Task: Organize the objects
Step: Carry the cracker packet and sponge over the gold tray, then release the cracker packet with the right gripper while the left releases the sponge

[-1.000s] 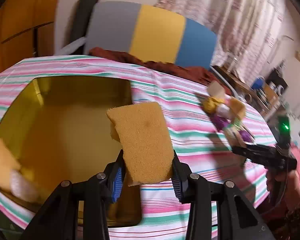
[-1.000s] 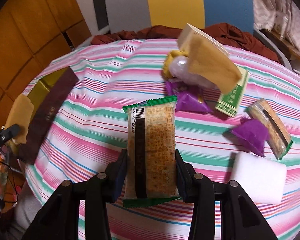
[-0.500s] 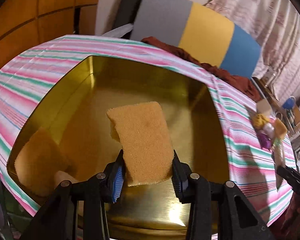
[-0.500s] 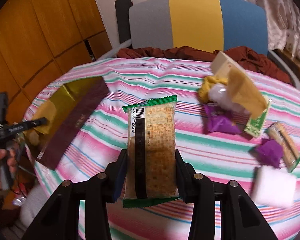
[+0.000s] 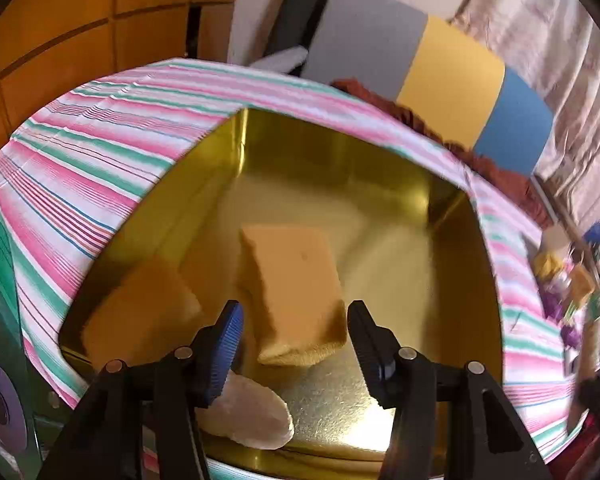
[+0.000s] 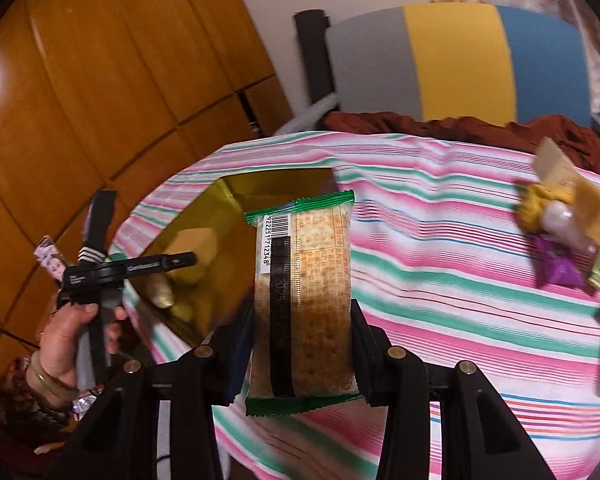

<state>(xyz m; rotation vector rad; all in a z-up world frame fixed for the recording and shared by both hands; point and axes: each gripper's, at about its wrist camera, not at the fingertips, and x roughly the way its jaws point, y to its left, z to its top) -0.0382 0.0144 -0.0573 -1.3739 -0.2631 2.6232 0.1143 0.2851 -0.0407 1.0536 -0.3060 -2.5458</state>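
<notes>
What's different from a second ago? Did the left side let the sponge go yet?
Yes. The left gripper came over the gold tin; its jaws are opening and the sponge sits loose between them. The right gripper swung toward the tin, still clamping the cracker packet. Other snacks unmoved.

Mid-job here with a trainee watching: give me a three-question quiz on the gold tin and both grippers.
1. True or false: the left gripper clamps the orange sponge block.
2. The right gripper holds: A) purple wrapper, B) green-edged cracker packet, C) white block?
3. Where does a second orange sponge lie?

Key: 1. False; its jaws are opening, pads clear of it. 2. B. 3. Inside the gold metal tin, near its left wall.
</notes>
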